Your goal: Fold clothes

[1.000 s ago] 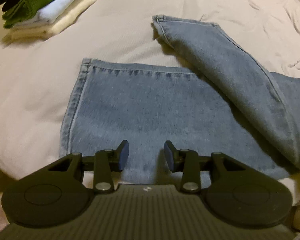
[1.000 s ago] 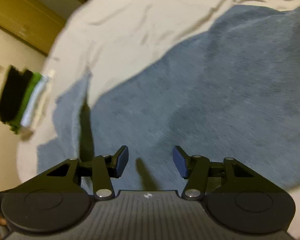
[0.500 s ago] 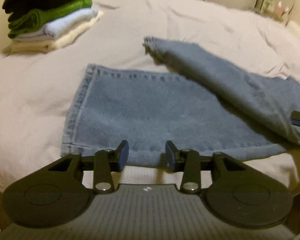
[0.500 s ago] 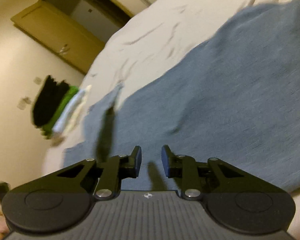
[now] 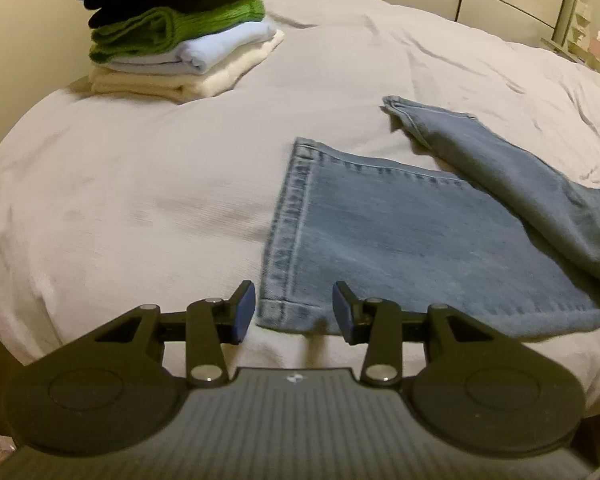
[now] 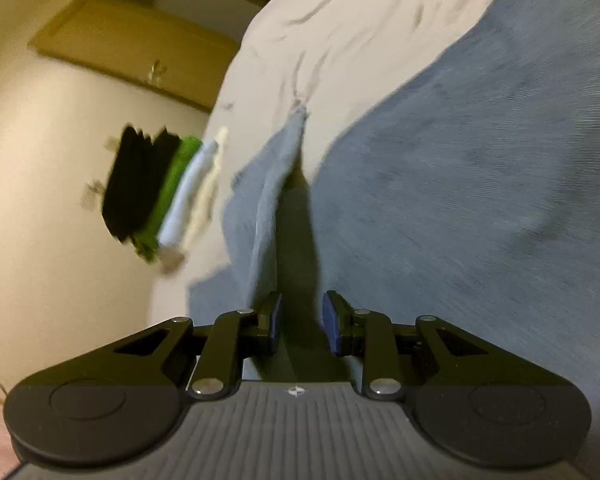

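Left wrist view: your left claw (image 5: 294, 312) hangs part open over the jeans' (image 5: 400, 248) near hem corner on the bed (image 5: 140, 184), gripping nothing.
Your right claw (image 6: 300, 322), narrowly parted, holds nothing visible; blurred denim fills its view, and folded clothes (image 5: 180, 40) are stacked beyond.

No readable text, labels, brands or numbers, only a small white emblem on each hand-held gripper's body
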Tool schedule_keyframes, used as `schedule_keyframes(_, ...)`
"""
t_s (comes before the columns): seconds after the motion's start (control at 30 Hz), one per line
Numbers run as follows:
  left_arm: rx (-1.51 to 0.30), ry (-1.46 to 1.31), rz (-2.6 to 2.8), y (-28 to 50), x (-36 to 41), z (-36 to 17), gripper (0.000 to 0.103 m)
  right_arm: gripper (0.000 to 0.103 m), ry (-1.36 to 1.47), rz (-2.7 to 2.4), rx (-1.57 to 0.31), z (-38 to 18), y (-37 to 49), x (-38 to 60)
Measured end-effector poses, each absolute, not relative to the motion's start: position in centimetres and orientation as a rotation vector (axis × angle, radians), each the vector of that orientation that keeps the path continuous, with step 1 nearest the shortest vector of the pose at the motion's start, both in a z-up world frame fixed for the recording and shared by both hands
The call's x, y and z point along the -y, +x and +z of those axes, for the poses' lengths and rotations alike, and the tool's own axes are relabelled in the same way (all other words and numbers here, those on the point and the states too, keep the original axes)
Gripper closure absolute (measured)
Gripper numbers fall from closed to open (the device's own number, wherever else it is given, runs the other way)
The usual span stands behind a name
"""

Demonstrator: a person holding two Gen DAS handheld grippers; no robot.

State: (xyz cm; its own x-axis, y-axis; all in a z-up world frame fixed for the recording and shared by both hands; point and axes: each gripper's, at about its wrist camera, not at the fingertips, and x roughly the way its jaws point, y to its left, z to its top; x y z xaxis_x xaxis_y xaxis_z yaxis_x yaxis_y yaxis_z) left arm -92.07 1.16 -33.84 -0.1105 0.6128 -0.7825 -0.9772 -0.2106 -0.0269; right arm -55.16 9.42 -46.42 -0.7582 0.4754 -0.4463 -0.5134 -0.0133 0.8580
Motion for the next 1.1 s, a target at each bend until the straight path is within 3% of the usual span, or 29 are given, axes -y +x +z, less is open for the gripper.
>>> schedule_keyframes(0.1, -0.607, -0.824, 1.643, -92.9, -1.4, -33.7, 0.065, 0.074, -0.068, 1.946, -1.476, -44.8, -58.9, -10.7)
schedule_keyframes(0.23, -0.607, -0.837, 1.669, -94.4, -1.6, -33.7, 0.065, 0.074, -0.346, 2.171, -1.085, -41.2, -66.3, -7.7)
schedule_keyframes(0.37, -0.622, -0.845, 1.675, -95.6, -1.8, -33.8, 0.064, 0.075, -0.692, 2.193, -0.769, -41.7, -72.4, -2.8)
schedule_keyframes(0.67, -0.617, -0.828, 1.673, -96.4, -2.3, -33.5, 0.062, 0.071, -0.385, 1.996, -0.969, -41.2, -71.9, -6.7)
schedule_keyframes(0.8, -0.595, -0.839, 1.688, -97.2, -1.2, -33.2, 0.06, 0.071, -0.526, 2.188, -0.821, -40.5, -78.2, -5.8)
schedule_keyframes(0.97, -0.597, -0.876, 1.722, -98.7, 0.0, -33.7, 0.06, 0.066, -0.691, 2.295, -0.78, -42.2, -82.4, -2.7)
schedule_keyframes(1.1, -0.605, -0.881, 1.732, -98.9, 0.2, -33.9, 0.06, 0.065, -0.588, 2.21, -0.886, -41.8, -78.9, -2.4)
